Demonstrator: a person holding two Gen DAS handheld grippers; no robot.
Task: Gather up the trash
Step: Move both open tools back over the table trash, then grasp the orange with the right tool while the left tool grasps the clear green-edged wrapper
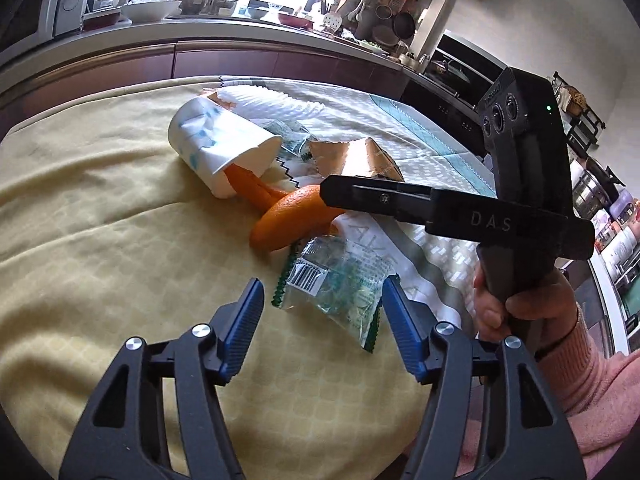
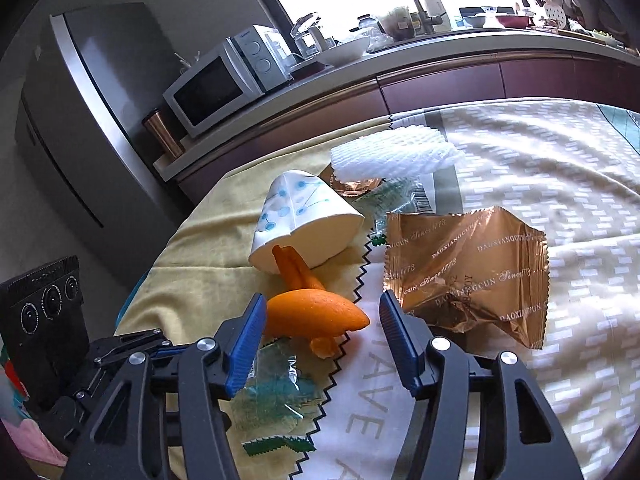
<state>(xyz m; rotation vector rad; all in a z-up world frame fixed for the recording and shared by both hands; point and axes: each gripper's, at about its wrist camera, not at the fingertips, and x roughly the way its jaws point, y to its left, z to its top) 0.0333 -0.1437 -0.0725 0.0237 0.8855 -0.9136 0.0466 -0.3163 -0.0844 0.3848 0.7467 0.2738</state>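
Between the parted blue pads of the left gripper (image 1: 322,324), a clear green-edged wrapper (image 1: 336,284) lies on the yellow cloth (image 1: 100,240), unpinched. Just beyond it sits orange peel (image 1: 294,216), running into a tipped paper cup (image 1: 220,144). Likewise the right gripper (image 2: 322,334) stands apart around the peel's end, gripping nothing; a copper foil wrapper (image 2: 468,264) lies just right of it, white foam netting (image 2: 392,156) farther off.
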